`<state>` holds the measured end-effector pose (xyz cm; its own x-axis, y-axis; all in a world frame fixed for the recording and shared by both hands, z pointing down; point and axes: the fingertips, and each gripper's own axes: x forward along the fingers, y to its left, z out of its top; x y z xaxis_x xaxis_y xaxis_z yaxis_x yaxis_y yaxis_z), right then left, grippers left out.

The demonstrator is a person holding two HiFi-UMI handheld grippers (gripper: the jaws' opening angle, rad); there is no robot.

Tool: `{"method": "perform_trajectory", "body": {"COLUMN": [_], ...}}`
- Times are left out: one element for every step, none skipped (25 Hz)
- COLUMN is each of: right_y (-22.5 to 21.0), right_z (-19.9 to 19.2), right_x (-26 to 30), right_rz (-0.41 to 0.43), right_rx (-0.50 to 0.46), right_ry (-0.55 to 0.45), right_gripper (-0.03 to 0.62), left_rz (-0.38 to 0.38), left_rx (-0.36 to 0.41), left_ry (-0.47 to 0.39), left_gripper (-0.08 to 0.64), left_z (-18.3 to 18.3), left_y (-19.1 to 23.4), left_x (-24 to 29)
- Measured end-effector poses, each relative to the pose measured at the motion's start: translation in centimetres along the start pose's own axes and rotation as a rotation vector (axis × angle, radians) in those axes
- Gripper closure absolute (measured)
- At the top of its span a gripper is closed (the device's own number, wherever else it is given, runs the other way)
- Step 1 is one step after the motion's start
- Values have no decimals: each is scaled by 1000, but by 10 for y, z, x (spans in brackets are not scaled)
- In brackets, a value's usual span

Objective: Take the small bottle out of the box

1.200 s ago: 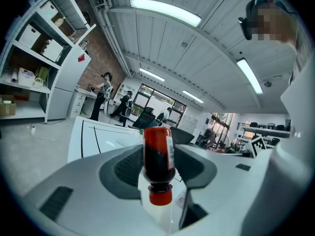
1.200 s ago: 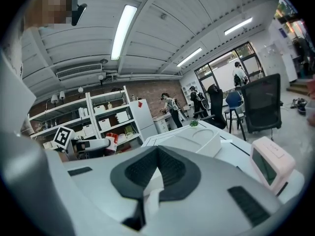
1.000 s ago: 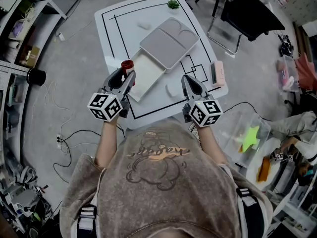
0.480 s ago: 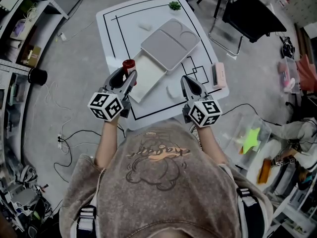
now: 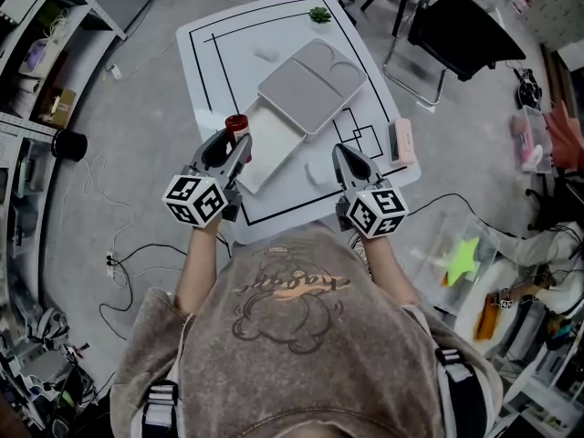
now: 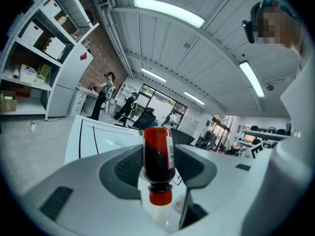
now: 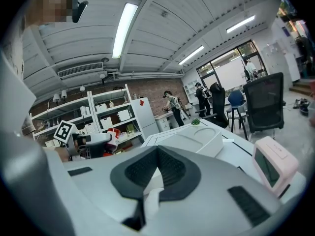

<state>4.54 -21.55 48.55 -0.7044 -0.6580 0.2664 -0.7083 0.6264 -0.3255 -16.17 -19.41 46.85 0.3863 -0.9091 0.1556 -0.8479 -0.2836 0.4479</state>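
Note:
A small bottle (image 5: 236,124) of dark red liquid with a red cap is clamped between the jaws of my left gripper (image 5: 232,146), lifted over the table's left side beside the box. In the left gripper view the bottle (image 6: 158,163) lies along the jaws with its cap toward the camera and the gripper (image 6: 158,144) shut on it. The shallow white box (image 5: 265,144) lies open, and its grey lid (image 5: 313,78) rests slanted over the far end. My right gripper (image 5: 344,156) hovers near the box's right corner, shut and holding nothing; its pads (image 7: 170,173) meet at the tip.
The white table (image 5: 210,71) has black marked lines. A pink device (image 5: 401,140) stands at its right edge and a small green plant (image 5: 318,9) at the far end. A black chair (image 5: 465,26) is beyond, shelves (image 5: 36,53) to the left, and cables on the floor.
Almost nothing: both grippers stay where they were, and the left one keeps its grip on the bottle.

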Motion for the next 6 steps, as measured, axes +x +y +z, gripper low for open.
{"method": "perform_trajectory", "body": {"right_y": [0, 0, 0, 0, 0, 1], "right_z": [0, 0, 0, 0, -1, -1], "right_x": [0, 0, 0, 0, -1, -1], "right_rz": [1, 1, 1, 0, 0, 0], "right_rx": [0, 0, 1, 1, 2, 3], "right_ry": [0, 0, 0, 0, 0, 1], "right_gripper": [594, 594, 594, 594, 594, 594], "left_rz": [0, 1, 1, 1, 1, 1], "left_rx": [-1, -2, -2, -3, -3, -3], "left_ry": [0, -1, 0, 1, 2, 4], "left_gripper": [354, 354, 355, 355, 355, 354], "left_z": [0, 0, 0, 0, -1, -1], "left_y": [0, 0, 1, 0, 0, 0], "left_x": [0, 1, 1, 0, 0, -1]}}
